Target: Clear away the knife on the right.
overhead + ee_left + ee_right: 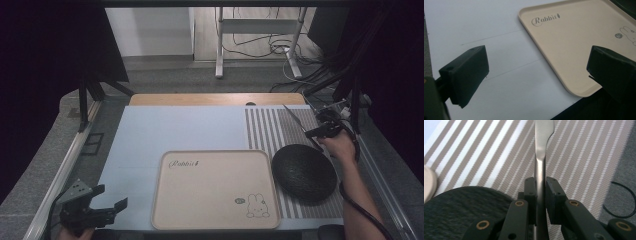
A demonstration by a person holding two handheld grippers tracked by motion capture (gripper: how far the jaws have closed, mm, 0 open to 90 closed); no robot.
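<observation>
Over the striped mat (280,130), right claw (540,192) clamps a knife (541,152) pointing away; left claw (107,197) wide.

Pale blue table (175,130), beige rabbit tray (215,190) near front, striped mat (270,130) at right, dark round pad (303,172) on mat.

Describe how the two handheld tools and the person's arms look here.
Both tools are black. The left tool has blocky rectangular pads and a grey three-cornered plate with small holes on top. The right tool shows brass-coloured rivets on its linkage arms, and a black cable trails along the bare, sleeveless forearm.
</observation>
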